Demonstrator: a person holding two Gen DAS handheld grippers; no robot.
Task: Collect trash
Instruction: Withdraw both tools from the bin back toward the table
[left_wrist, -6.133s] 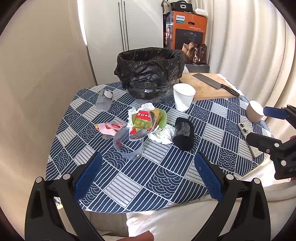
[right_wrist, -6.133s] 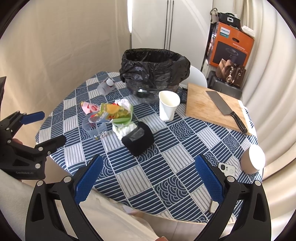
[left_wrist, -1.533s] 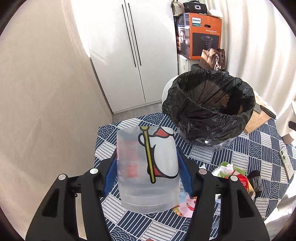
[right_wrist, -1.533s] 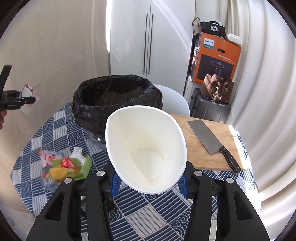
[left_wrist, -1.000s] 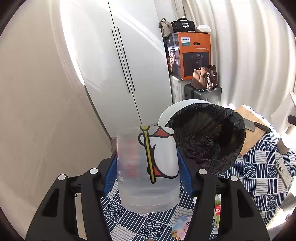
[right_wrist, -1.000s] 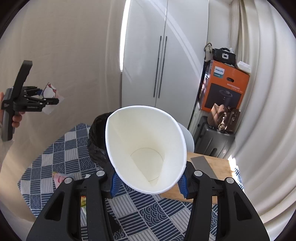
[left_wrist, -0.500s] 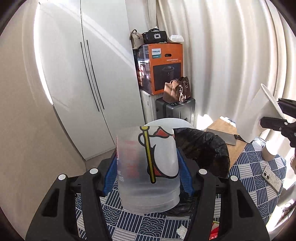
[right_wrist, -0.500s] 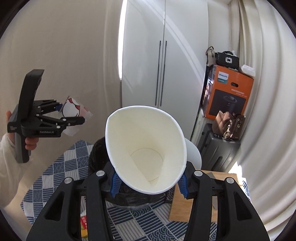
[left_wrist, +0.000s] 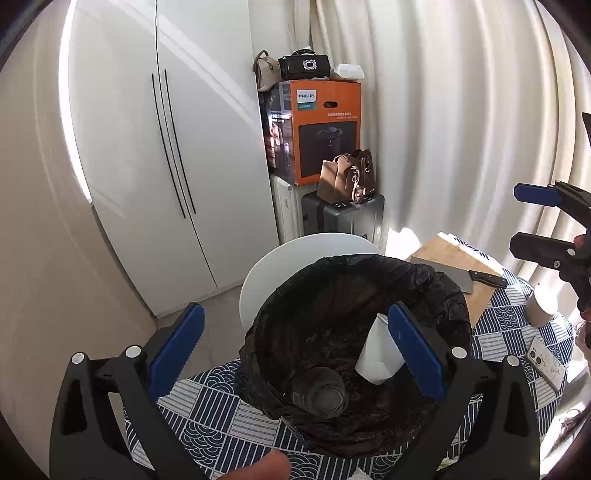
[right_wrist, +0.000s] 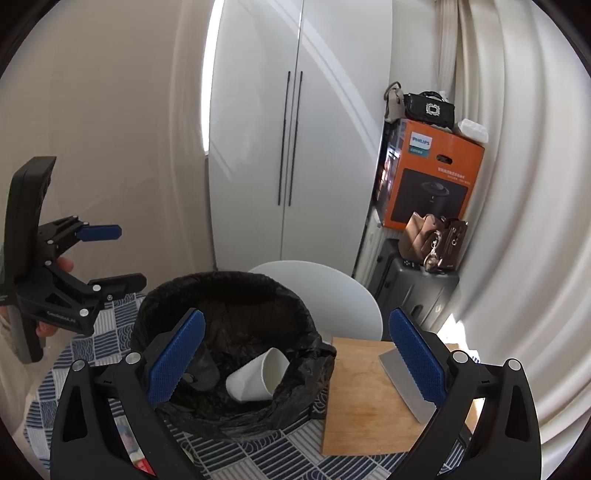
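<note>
cups (left_wrist: 376, 354) lie in the bin (left_wrist: 436, 291); both grippers (left_wrist: 295, 347) (right_wrist: 295, 354) are opening wide, empty, so next fetch table litter.

Black bin bag (left_wrist: 354, 325), white cup (right_wrist: 258, 380), blue-wht tablecloth (left_wrist: 221, 417).

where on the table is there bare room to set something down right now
The near half of the cutting board, between the bin and the knife, is bare. So is the tablecloth at the bin's near left. It is crowded at the right edge, with a cup and a phone, and the bin fills the middle.
</note>
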